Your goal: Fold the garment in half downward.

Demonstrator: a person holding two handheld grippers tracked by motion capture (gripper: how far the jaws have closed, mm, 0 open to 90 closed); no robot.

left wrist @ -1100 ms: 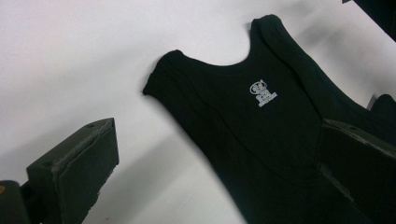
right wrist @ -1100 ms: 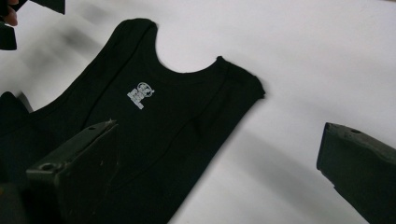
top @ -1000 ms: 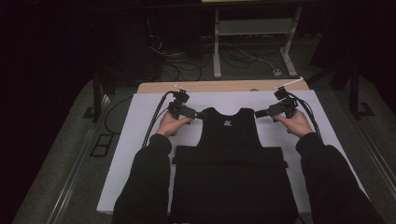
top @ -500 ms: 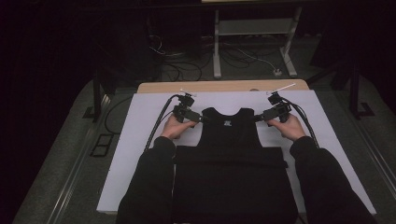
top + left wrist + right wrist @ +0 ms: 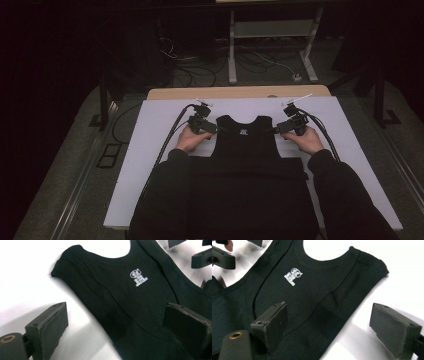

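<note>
A black sleeveless top (image 5: 245, 150) lies flat on the white table cover, neck hole away from me, with a small white logo (image 5: 139, 277) below the neckline. My left gripper (image 5: 215, 129) sits at its left shoulder strap. In the left gripper view the left gripper (image 5: 116, 308) is open: one jaw is over the white cover, the other over the fabric, and the strap's edge runs between them. My right gripper (image 5: 276, 129) is at the right strap. In the right gripper view the right gripper (image 5: 329, 307) straddles the top (image 5: 317, 285) the same way, open. Both pairs of jaws have just been closing.
The white cover (image 5: 150, 150) spreads wide on both sides of the top. A wooden table edge (image 5: 235, 92) shows behind it. Past that stand a metal frame (image 5: 270, 45) and floor cables. My dark sleeves (image 5: 165, 200) cover the top's lower part.
The right gripper has come inward and lower to the right shoulder strap. The left gripper has hardly shifted.
</note>
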